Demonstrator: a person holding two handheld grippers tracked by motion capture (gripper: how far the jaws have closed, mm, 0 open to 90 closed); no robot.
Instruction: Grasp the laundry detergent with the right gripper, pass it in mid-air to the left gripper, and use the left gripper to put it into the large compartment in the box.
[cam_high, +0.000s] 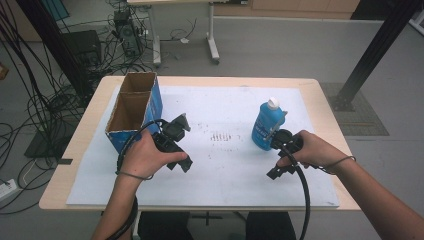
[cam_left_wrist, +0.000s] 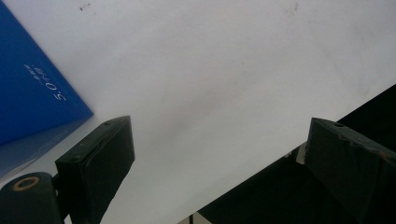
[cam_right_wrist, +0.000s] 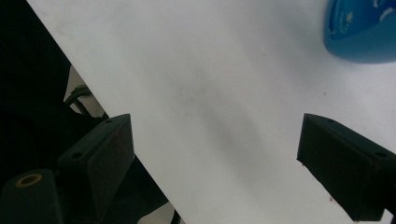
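An open cardboard box (cam_high: 132, 107) with blue sides stands at the left of the white sheet (cam_high: 225, 100). Its blue wall (cam_left_wrist: 32, 88) is at the left of the left gripper view. A blue bottle (cam_high: 266, 125) with a white cap stands upright at the right. Its base (cam_right_wrist: 359, 32) is in the top right corner of the right gripper view. My left gripper (cam_high: 184, 164) is just right of the box, over the sheet. Its jaws (cam_left_wrist: 219, 128) are open with nothing between them. My right gripper (cam_high: 274, 172) is beside the bottle, on its near right. It (cam_right_wrist: 215, 123) is open over bare sheet.
The sheet covers most of a wooden table (cam_high: 90, 130). Beyond it, cables and equipment (cam_high: 120, 30) lie on the floor at the back left. A second table's legs (cam_high: 212, 40) stand behind, and a black frame post (cam_high: 370, 55) rises at the right.
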